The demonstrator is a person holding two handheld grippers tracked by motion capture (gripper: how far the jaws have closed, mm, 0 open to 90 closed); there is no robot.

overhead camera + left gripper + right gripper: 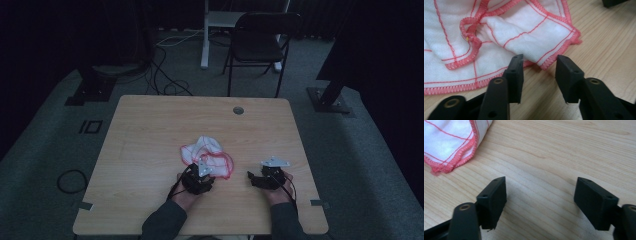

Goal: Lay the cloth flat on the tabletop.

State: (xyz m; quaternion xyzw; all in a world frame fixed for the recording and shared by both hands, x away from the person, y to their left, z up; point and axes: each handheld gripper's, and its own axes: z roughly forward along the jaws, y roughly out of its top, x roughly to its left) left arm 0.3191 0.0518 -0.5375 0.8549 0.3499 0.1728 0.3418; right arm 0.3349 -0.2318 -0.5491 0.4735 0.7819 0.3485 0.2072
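Observation:
A white cloth (207, 152) with red stitched edges and red grid lines lies crumpled near the middle of the wooden table (150, 125). My left gripper (201, 175) sits at the cloth's near edge. In the left gripper view, the left gripper (539, 65) is open, and a folded corner of the cloth (524, 32) reaches just into the gap between the tips without being pinched. My right gripper (257, 177) rests to the right of the cloth. Its jaws (540, 186) stand wide open over bare wood, with a cloth corner (446, 140) off to the upper left.
A round cable hole (238, 110) sits near the table's far edge. Beyond the table stand a black folding chair (260, 40) and a white desk leg (205, 45). Cables (165, 80) trail on the dark carpet. Bare wood surrounds the cloth on all sides.

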